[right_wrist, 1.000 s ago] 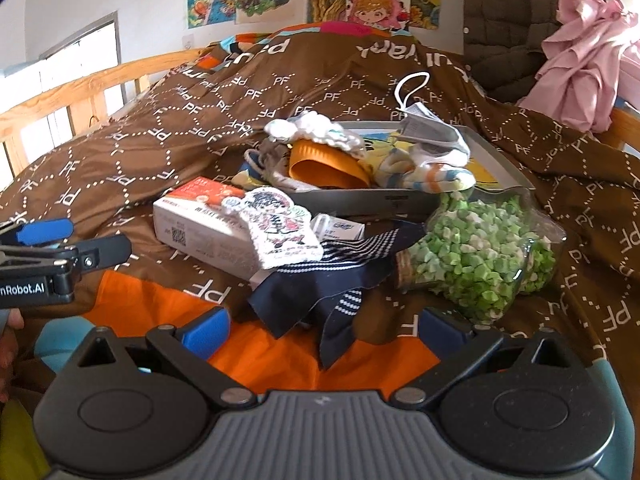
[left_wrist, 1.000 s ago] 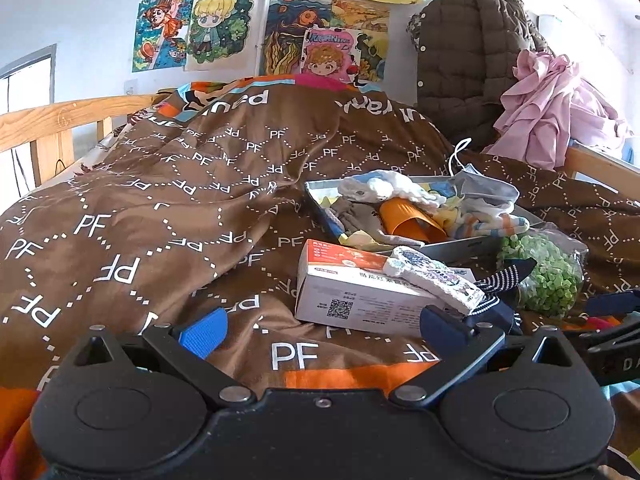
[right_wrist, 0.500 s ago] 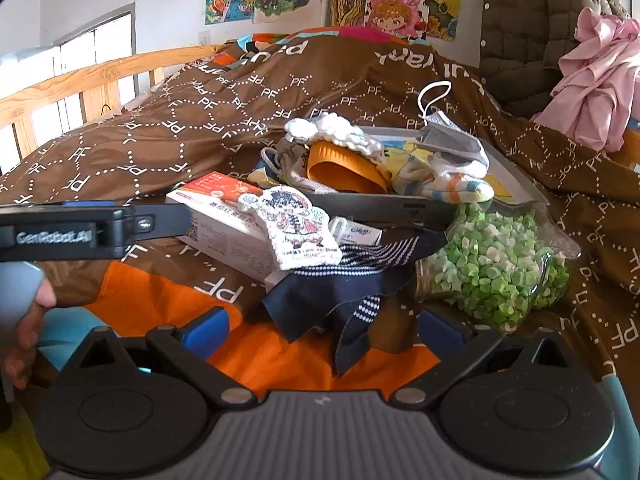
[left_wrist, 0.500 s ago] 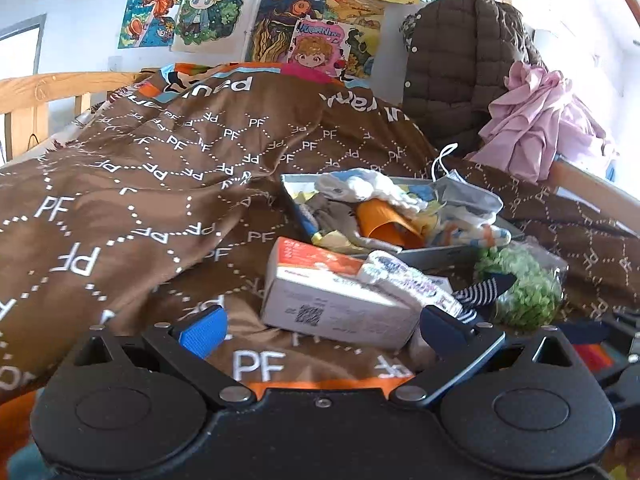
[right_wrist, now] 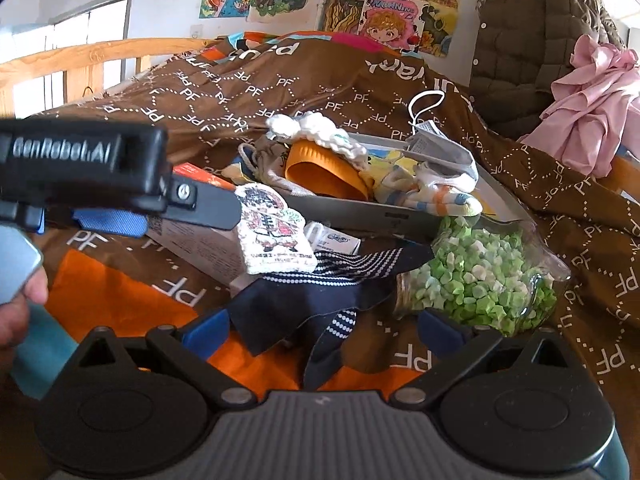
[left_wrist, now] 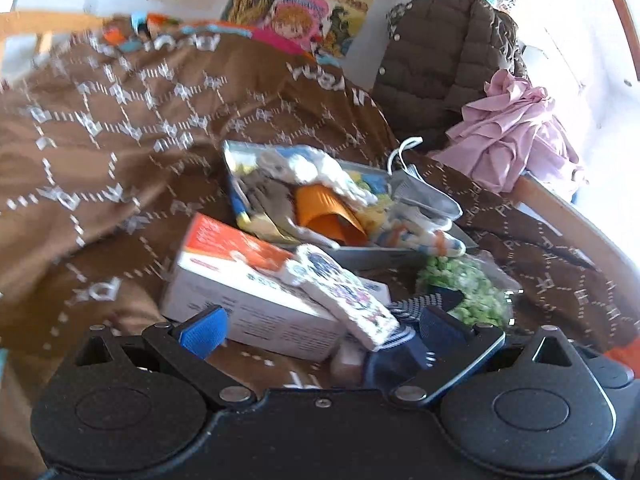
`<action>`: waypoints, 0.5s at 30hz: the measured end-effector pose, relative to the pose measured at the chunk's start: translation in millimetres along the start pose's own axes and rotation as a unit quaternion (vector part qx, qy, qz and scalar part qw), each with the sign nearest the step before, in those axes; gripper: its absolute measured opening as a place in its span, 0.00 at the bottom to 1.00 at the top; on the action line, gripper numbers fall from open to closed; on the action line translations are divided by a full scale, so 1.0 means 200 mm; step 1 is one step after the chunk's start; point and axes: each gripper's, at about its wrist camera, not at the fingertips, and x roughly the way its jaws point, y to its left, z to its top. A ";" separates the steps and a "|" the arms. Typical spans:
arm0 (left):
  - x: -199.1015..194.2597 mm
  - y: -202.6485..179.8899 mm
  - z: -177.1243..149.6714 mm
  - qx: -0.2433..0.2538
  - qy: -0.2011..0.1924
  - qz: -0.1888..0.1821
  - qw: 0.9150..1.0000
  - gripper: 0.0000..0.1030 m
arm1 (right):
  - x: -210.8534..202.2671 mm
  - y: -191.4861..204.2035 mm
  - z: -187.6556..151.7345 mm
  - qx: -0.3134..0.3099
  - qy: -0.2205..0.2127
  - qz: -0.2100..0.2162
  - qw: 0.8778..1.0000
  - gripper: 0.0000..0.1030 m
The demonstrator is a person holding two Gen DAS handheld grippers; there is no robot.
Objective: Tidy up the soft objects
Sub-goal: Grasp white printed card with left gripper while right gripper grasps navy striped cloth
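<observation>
Cartoon patch (right_wrist: pixel 274 232) atop box (left_wrist: pixel 244 280), navy sock (right_wrist: pixel 316 300) beside

Both wrist views look forward along their own fingers, low over the bed, facing the poster wall. Left view sits close behind the white box (left_wrist: pixel 256 292); right view sits further right, near the navy sock (right_wrist: pixel 320 300). Both share the grey tray (right_wrist: pixel 360 216)

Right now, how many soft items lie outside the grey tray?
2: the cartoon patch leaning on the white box, and the navy striped cloth below it. Others may be hidden underneath.
</observation>
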 end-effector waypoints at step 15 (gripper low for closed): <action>0.21 0.10 0.00 -0.174 0.069 -0.082 0.979 0.83 | 0.08 0.03 -0.01 -0.022 -0.003 -0.011 1.000 0.95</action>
